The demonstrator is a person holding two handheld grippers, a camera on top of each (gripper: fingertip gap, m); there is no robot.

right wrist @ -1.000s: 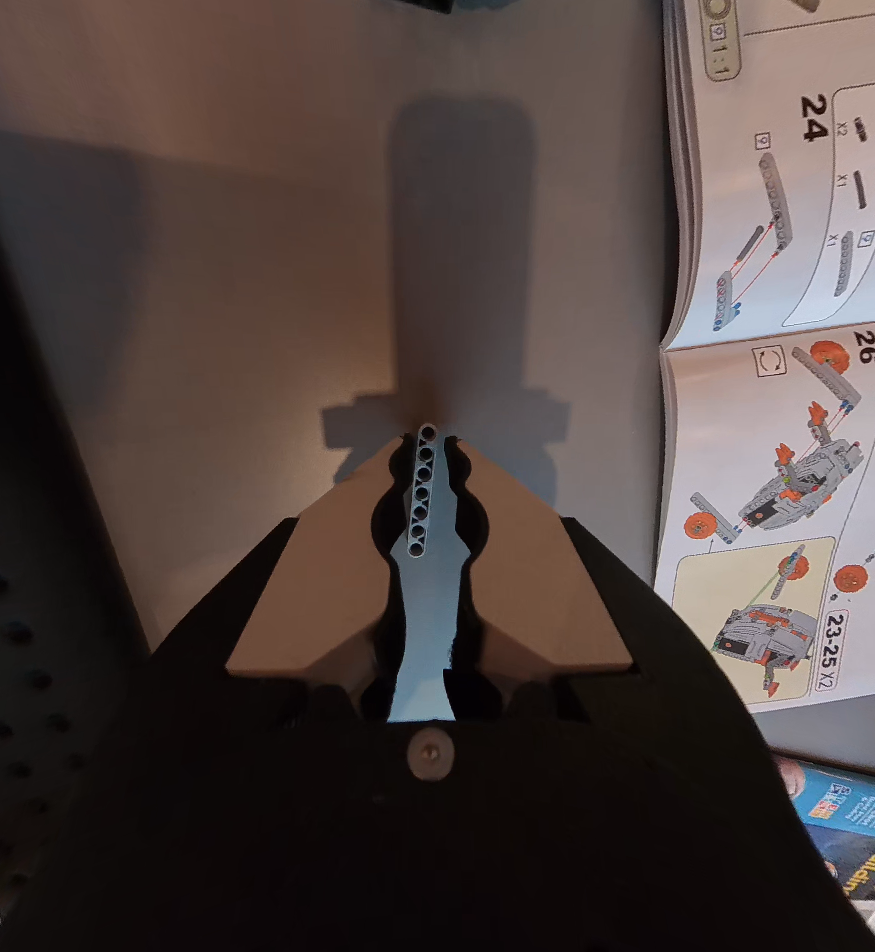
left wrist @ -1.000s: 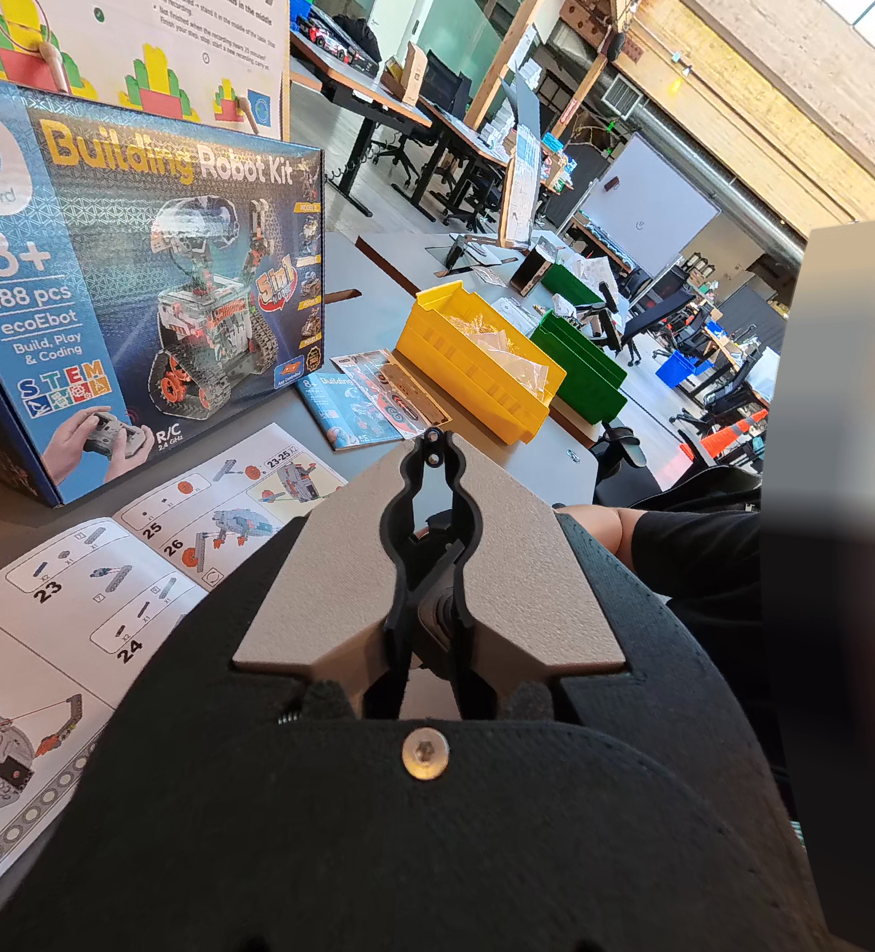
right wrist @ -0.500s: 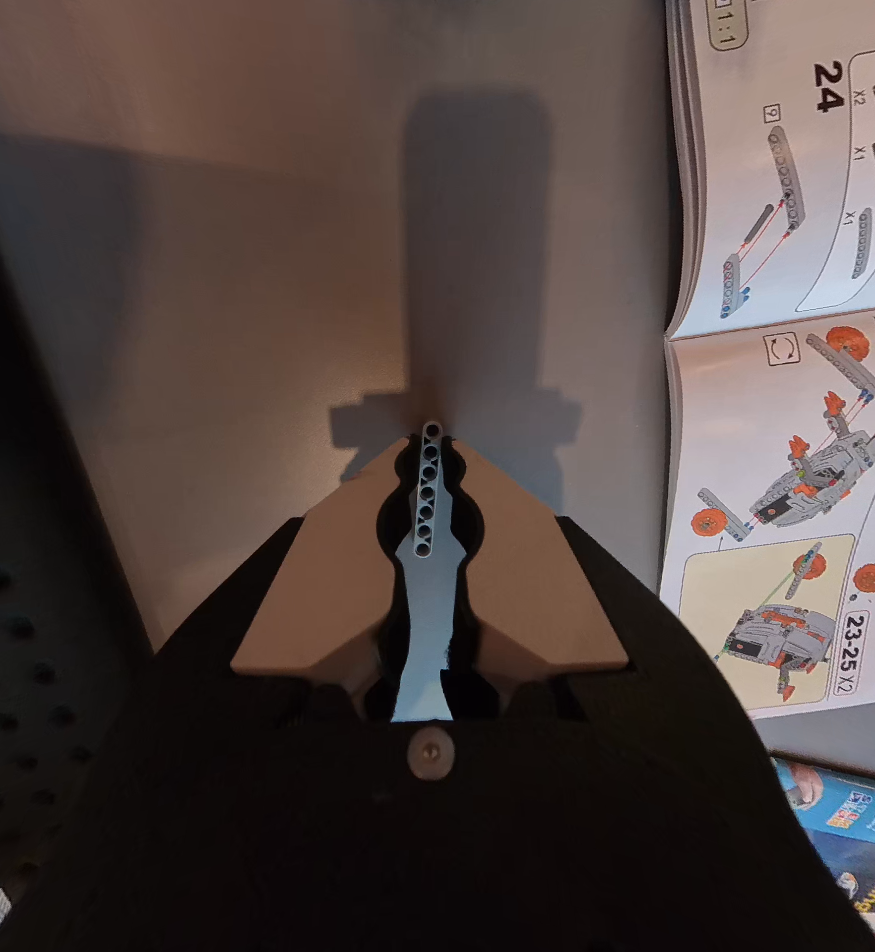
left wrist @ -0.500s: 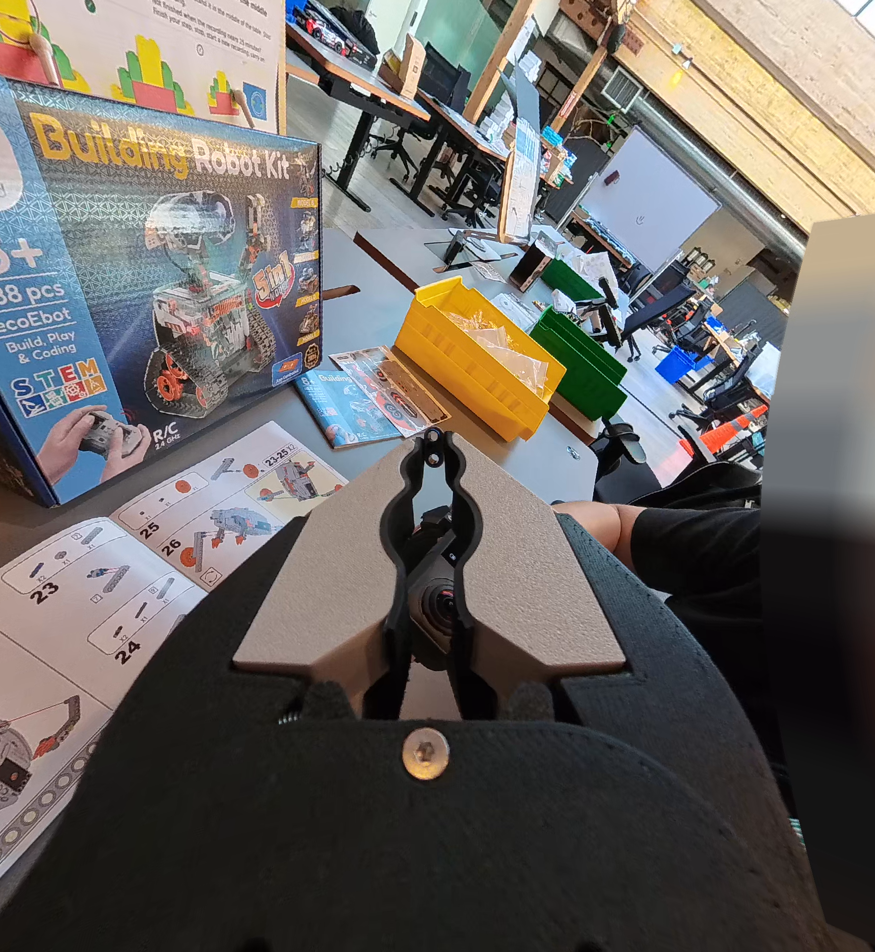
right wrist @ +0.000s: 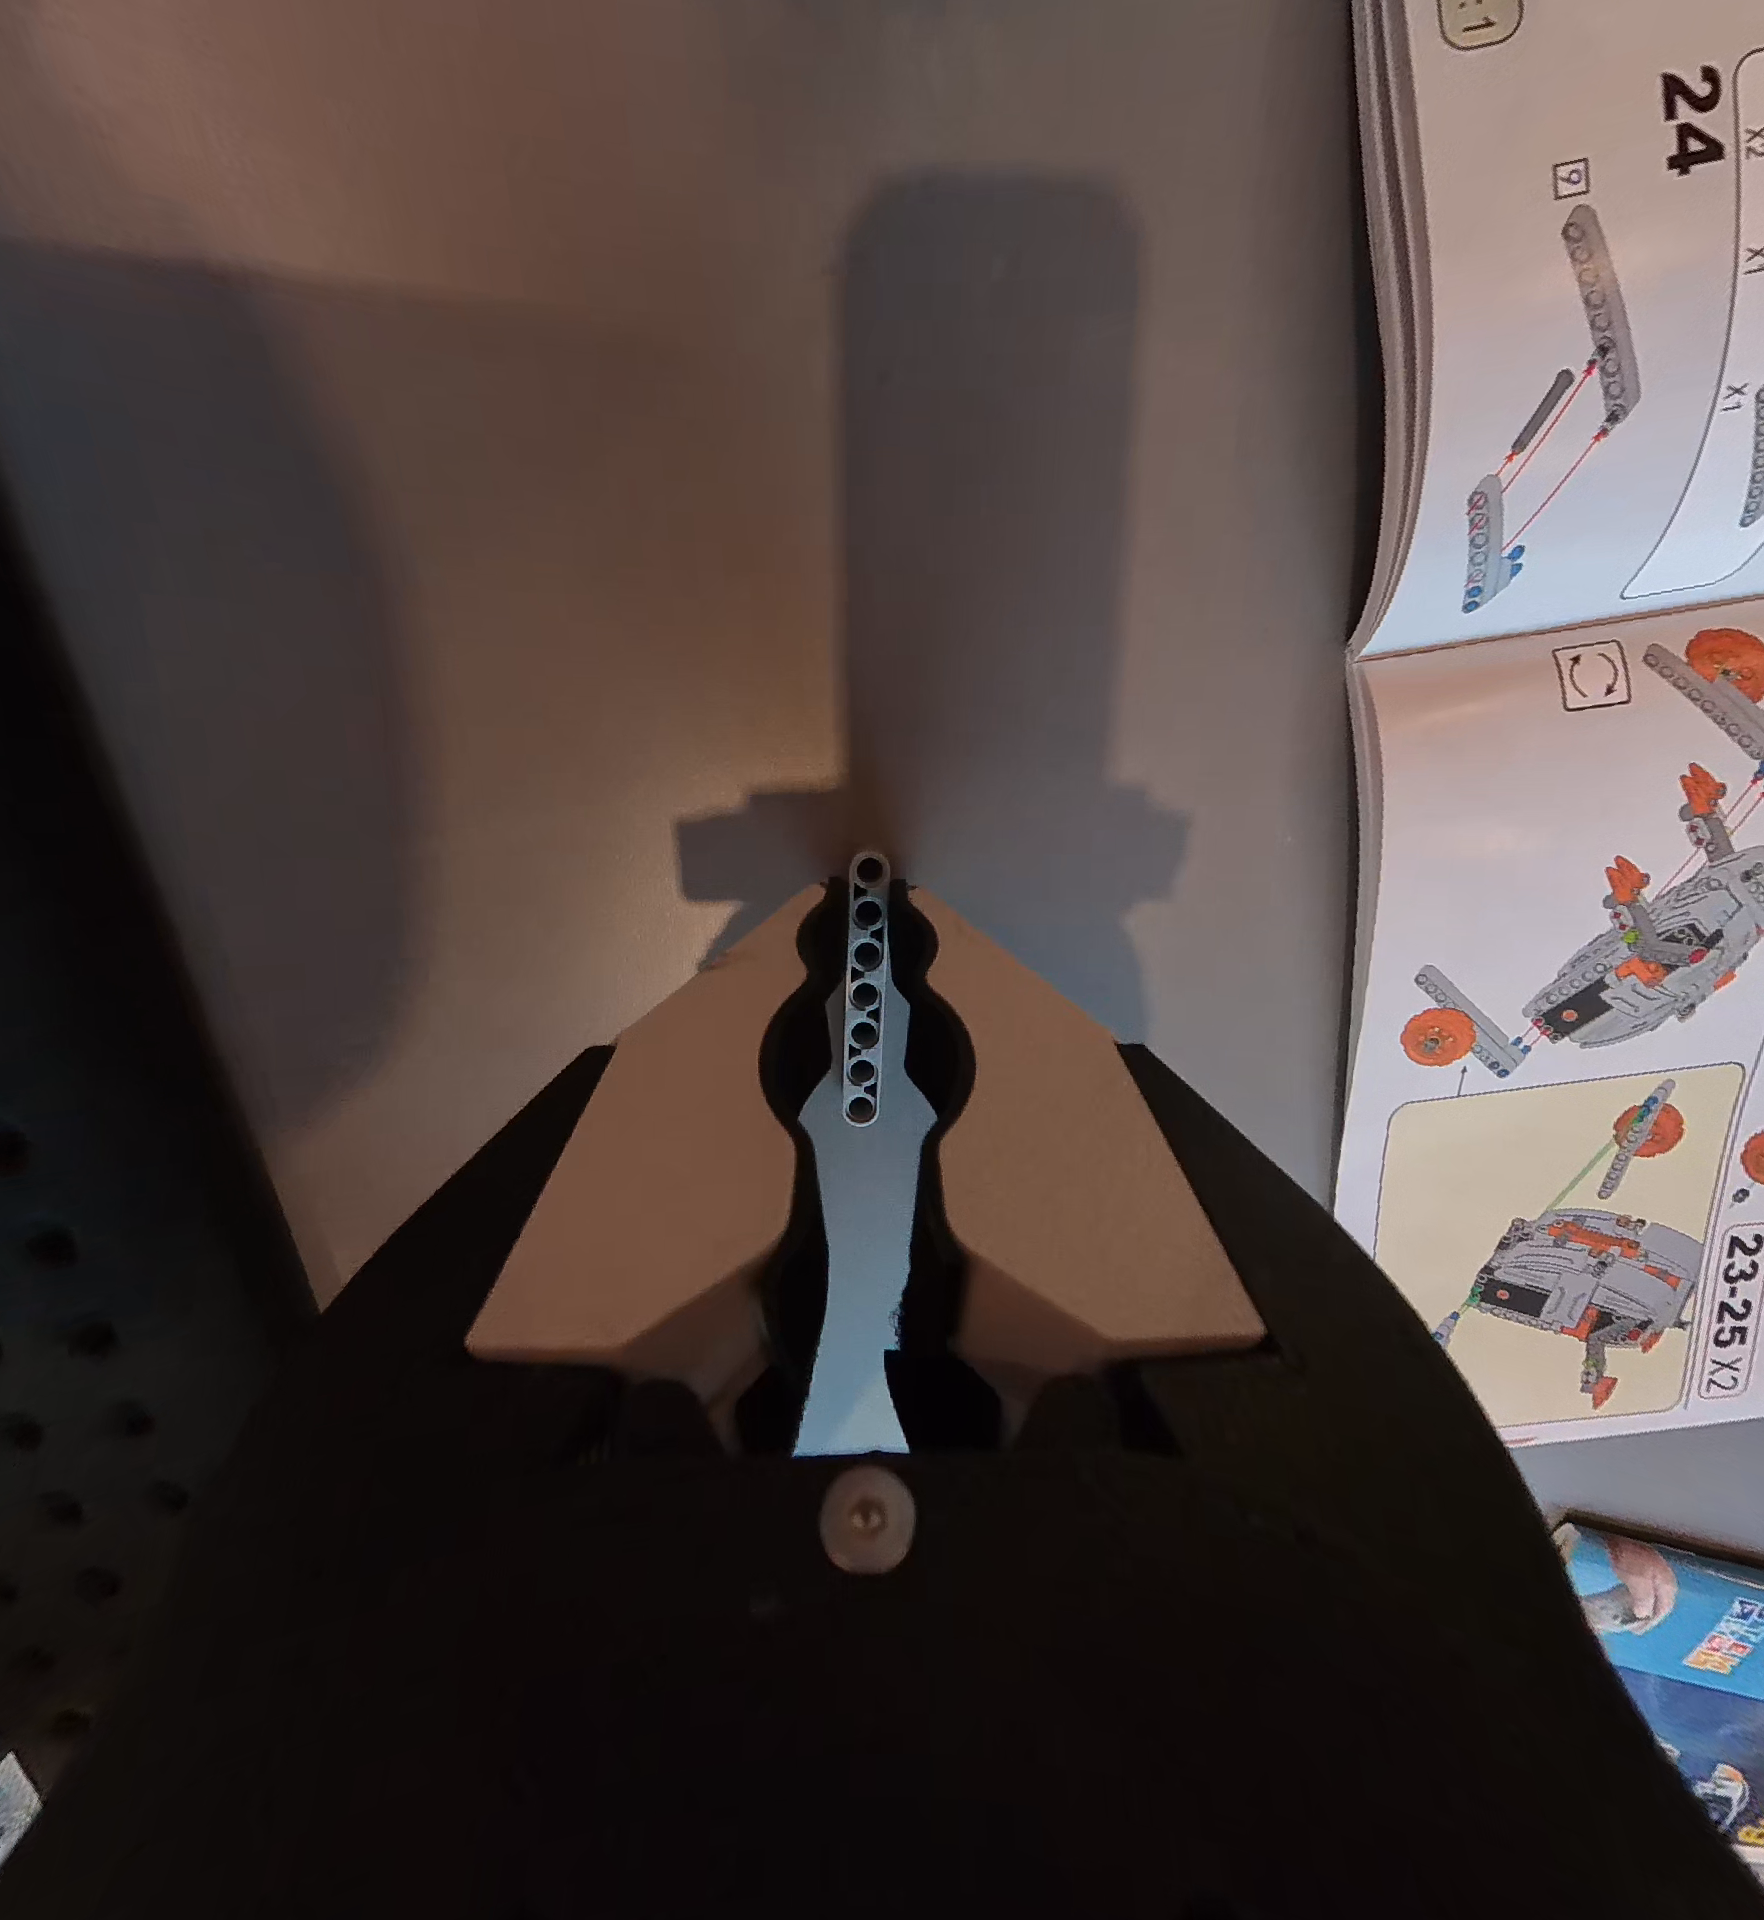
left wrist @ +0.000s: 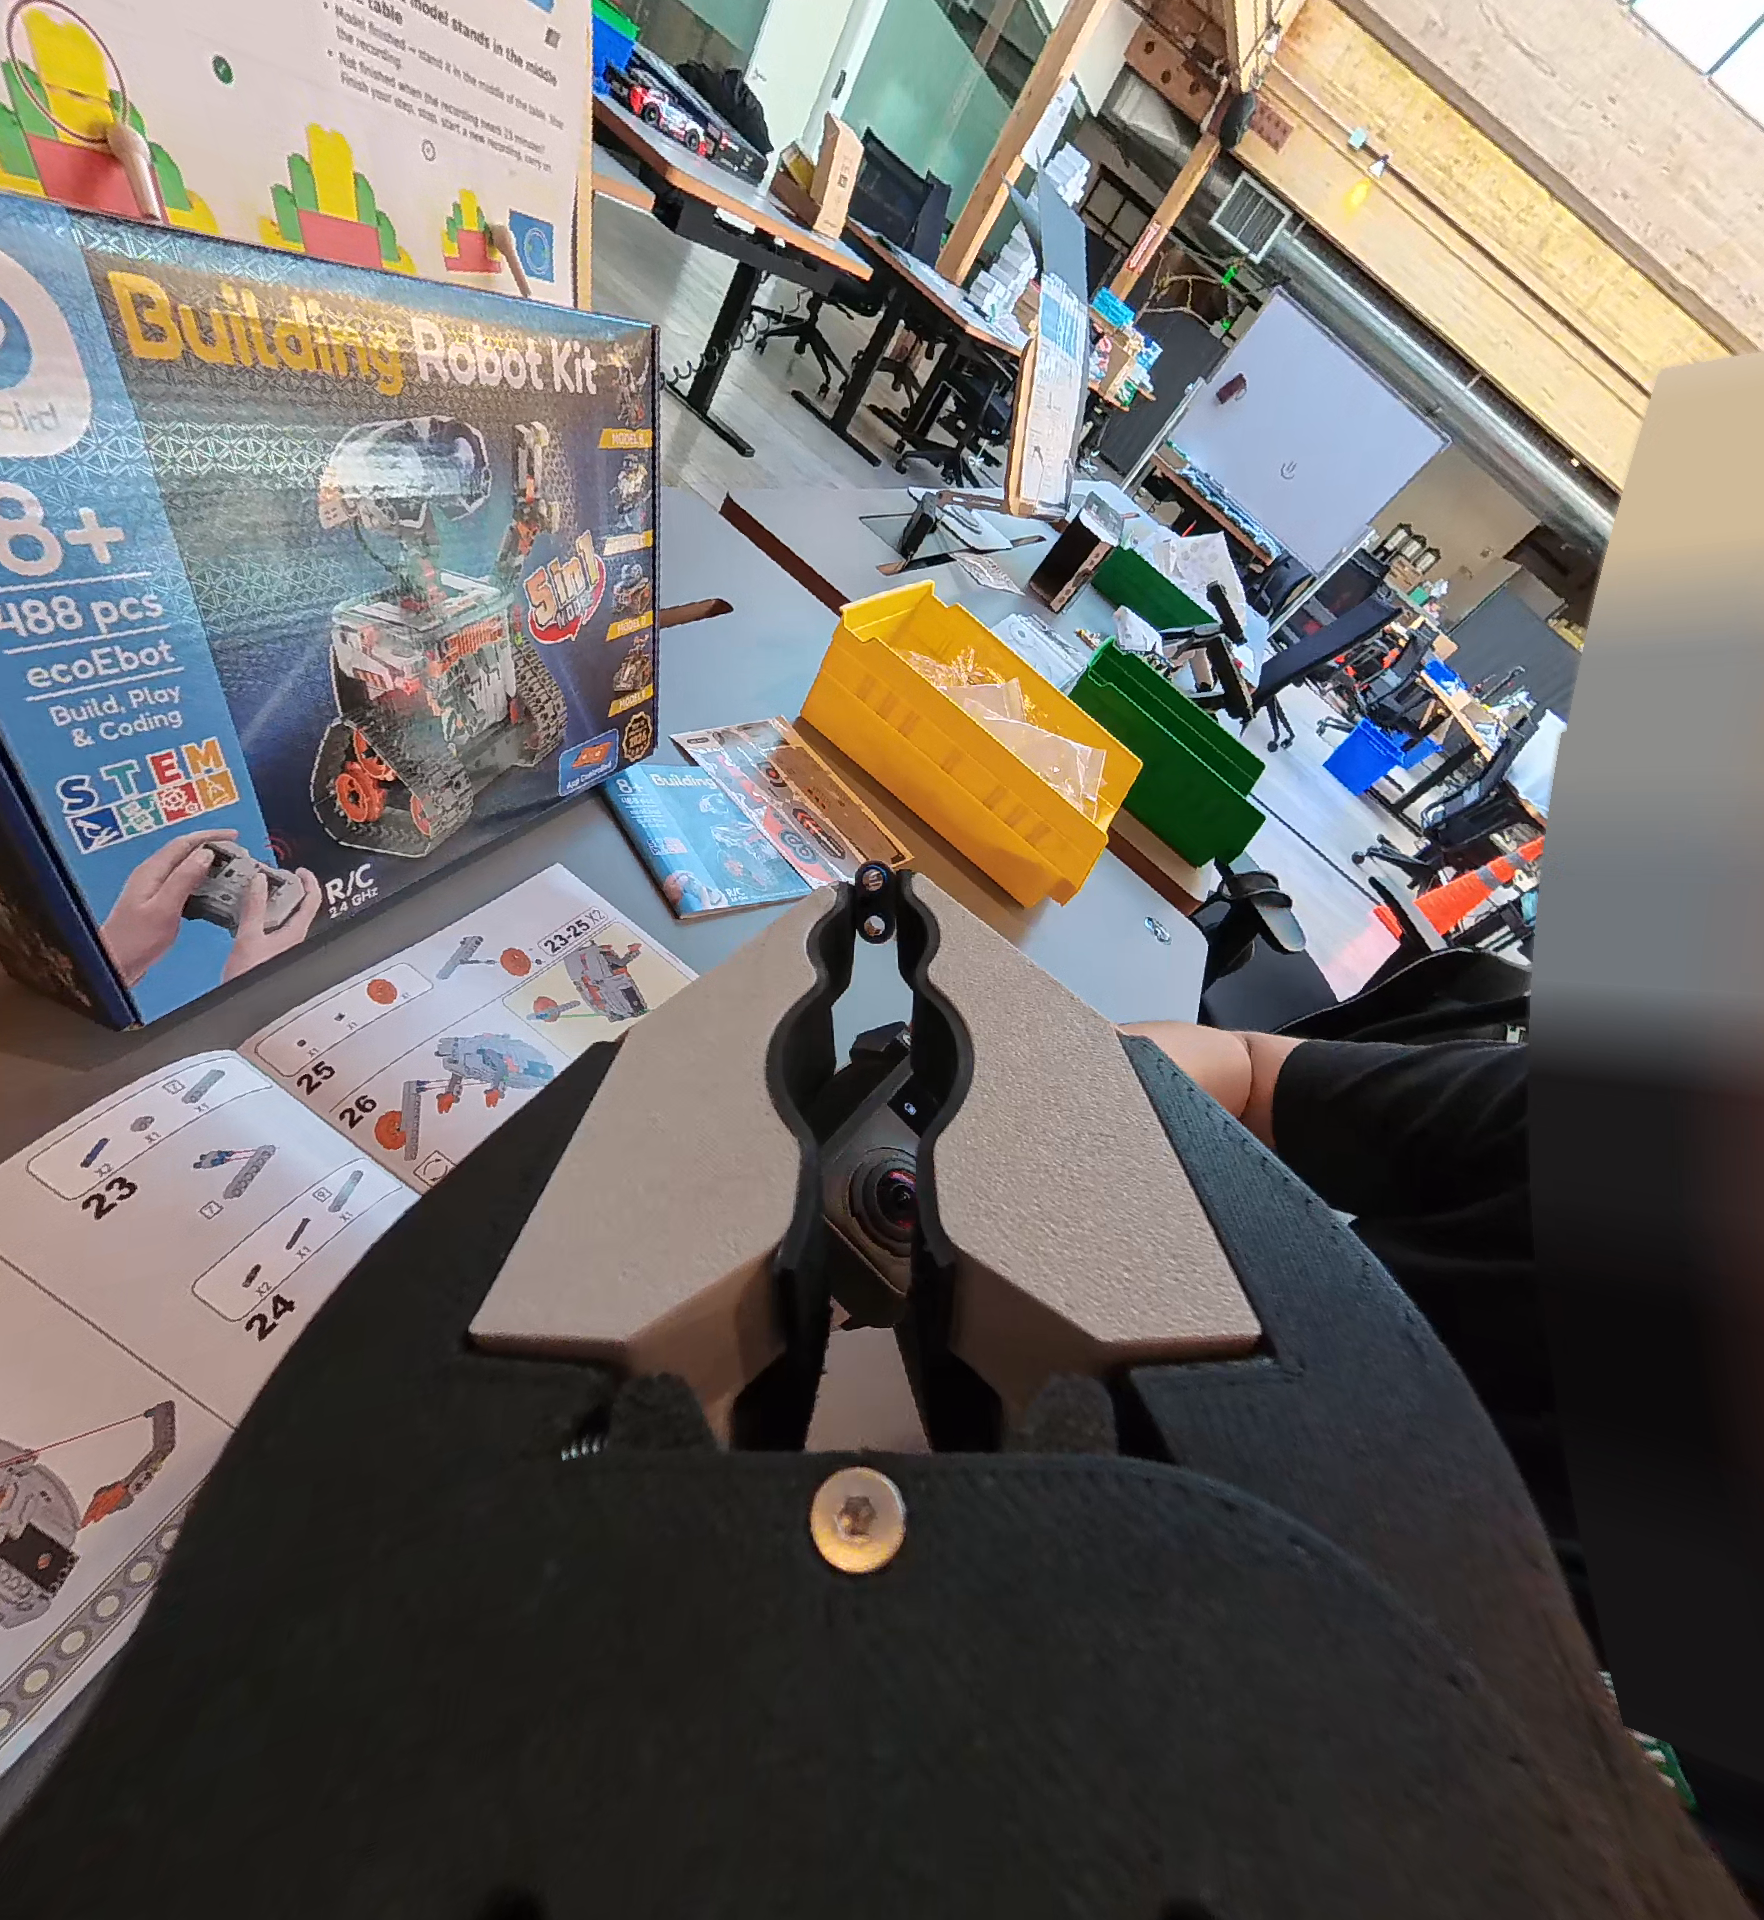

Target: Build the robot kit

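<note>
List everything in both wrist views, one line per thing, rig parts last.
grey holed beam: 1, light grey, clamped edge-on between the right gripper's fingers above the table
small black holed part: 1, black, pinched at the left gripper's tips
instruction booklet: 1, white, lying open on the table by the box
robot kit box: 1, blue, standing behind the booklet
blue leaflet: 1, flat beside the box
yellow bin: 1, holds clear bags, far table edge
green bins: 2, beyond the yellow bin
table: 1, grey
person's arm: 1, black sleeve, right of the left gripper
left gripper: 1, shut
right gripper: 1, shut
</note>
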